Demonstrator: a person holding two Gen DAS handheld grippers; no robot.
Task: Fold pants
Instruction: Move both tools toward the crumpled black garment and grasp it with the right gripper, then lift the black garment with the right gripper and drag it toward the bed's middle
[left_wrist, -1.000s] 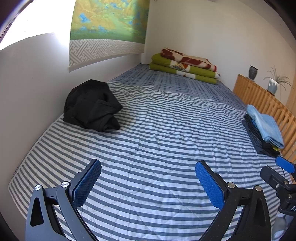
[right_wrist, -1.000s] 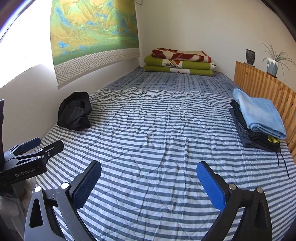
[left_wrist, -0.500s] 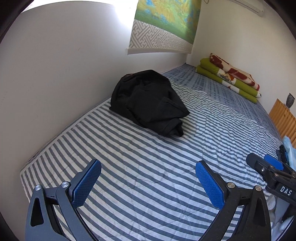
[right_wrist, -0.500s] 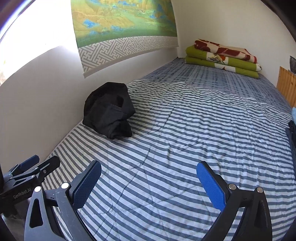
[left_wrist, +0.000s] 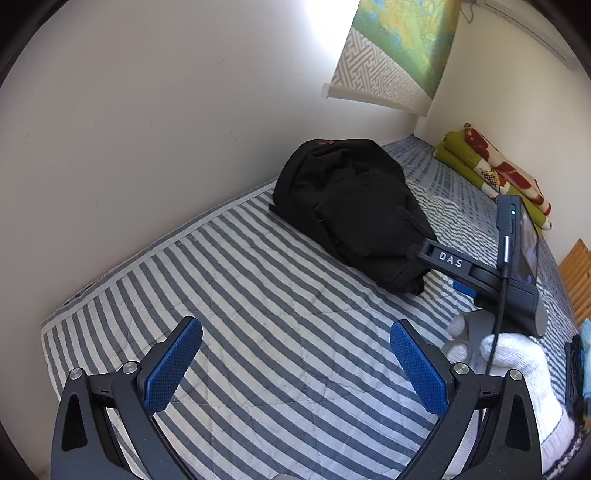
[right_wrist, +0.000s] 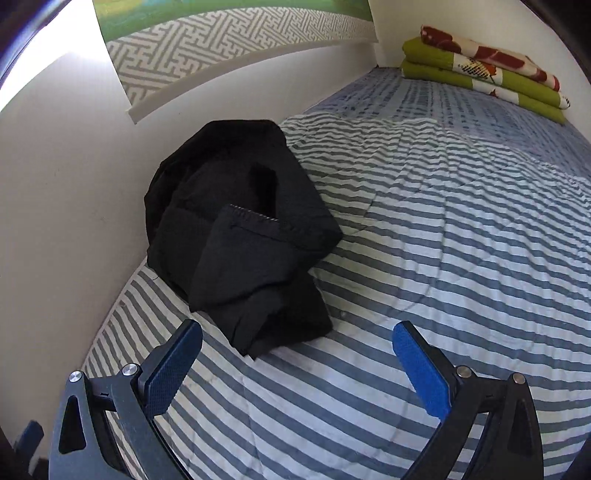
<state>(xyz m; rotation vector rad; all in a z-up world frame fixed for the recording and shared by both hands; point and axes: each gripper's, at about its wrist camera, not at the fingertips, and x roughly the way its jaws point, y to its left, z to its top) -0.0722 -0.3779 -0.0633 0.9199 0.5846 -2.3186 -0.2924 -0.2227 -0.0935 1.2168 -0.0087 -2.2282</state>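
Note:
A crumpled heap of black pants (left_wrist: 351, 210) (right_wrist: 243, 236) lies on the striped bed (left_wrist: 258, 306) (right_wrist: 461, 229) against the left wall. My left gripper (left_wrist: 295, 365) is open over bare stripes, short of the heap. My right gripper (right_wrist: 297, 367) is open too, its blue pads just in front of the heap's near edge, touching nothing. In the left wrist view the right gripper's body (left_wrist: 480, 273) reaches toward the pants, held by a white-gloved hand (left_wrist: 517, 365).
A white wall (left_wrist: 147, 129) runs along the bed's left side, with a hanging scroll (right_wrist: 240, 48). Folded green and red blankets (right_wrist: 487, 70) (left_wrist: 495, 173) lie at the far end. A wooden rail (left_wrist: 576, 284) and folded clothes (left_wrist: 581, 365) sit at the right.
Both grippers have swung left and moved in toward the black pants, which now fill much more of each view. Both stay open. The pants have not moved.

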